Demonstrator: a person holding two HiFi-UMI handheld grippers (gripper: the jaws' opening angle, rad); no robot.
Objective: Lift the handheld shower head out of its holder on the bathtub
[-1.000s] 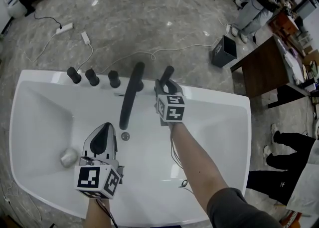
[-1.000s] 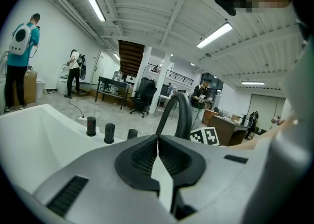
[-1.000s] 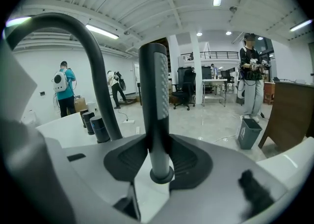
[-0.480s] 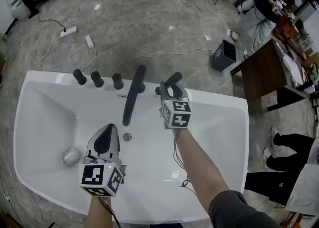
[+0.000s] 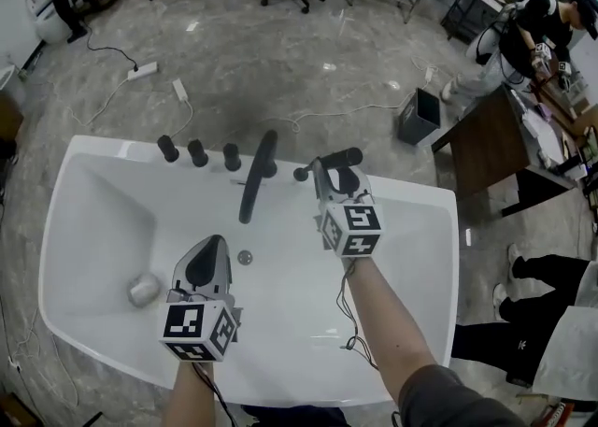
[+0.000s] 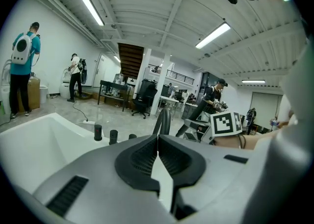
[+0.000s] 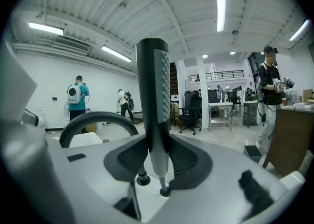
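Note:
The black handheld shower head [image 5: 344, 157] hangs above the white bathtub's [image 5: 411, 229] back ledge, lying almost level with its head to the right. My right gripper [image 5: 324, 173] is shut on its handle. In the right gripper view the shower head [image 7: 153, 86] stands upright between the pads of the right gripper [image 7: 156, 142]. Its small black holder [image 5: 300, 174] sits on the ledge just left of the gripper. My left gripper [image 5: 207, 260] hovers over the tub's basin, shut and holding nothing. In its own view the left gripper [image 6: 157, 139] has its jaws together.
A black curved spout [image 5: 258, 177] and three black knobs [image 5: 198, 152] stand along the back ledge. A drain [image 5: 245, 257] and a round metal plug [image 5: 143, 290] lie in the basin. Cables, a bin [image 5: 419, 115], a wooden desk [image 5: 491, 145] and people are around the tub.
My right gripper has risen with the shower head, which has come away from its holder and swung its head to the right. My left gripper has risen slightly.

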